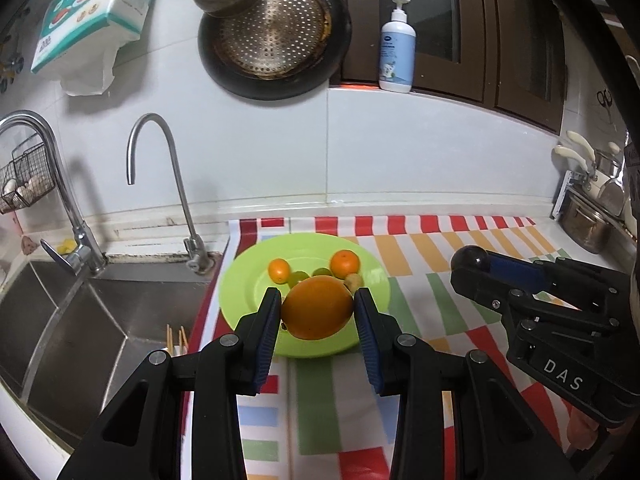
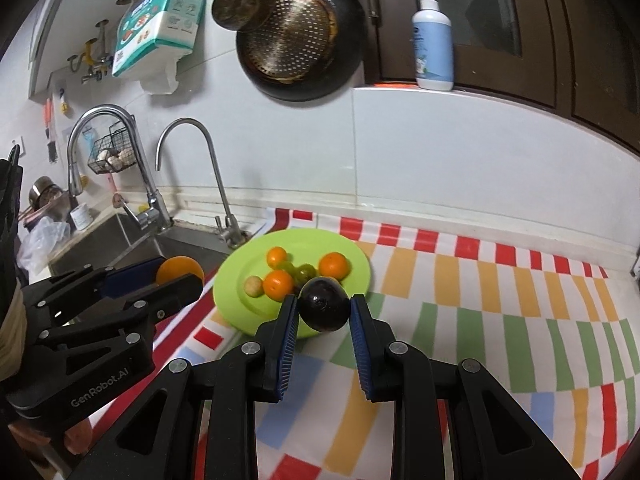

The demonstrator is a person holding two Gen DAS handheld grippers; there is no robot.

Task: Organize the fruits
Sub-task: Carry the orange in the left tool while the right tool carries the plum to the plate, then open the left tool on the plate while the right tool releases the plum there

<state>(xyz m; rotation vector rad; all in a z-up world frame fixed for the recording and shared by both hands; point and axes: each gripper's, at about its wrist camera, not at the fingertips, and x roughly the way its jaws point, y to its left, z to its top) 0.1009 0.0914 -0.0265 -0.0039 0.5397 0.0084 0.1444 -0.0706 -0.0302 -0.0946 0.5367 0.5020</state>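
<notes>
My left gripper is shut on a large orange and holds it above the near part of a green plate. On the plate lie small oranges, green grapes and a small tan fruit. My right gripper is shut on a dark purple round fruit above the near right rim of the plate. The left gripper with its orange shows at the left of the right wrist view. The right gripper shows at the right of the left wrist view.
The plate stands on a striped cloth on the counter. A steel sink with two taps lies to the left. A black pan hangs on the wall, a soap bottle stands on a ledge, and pots stand at far right.
</notes>
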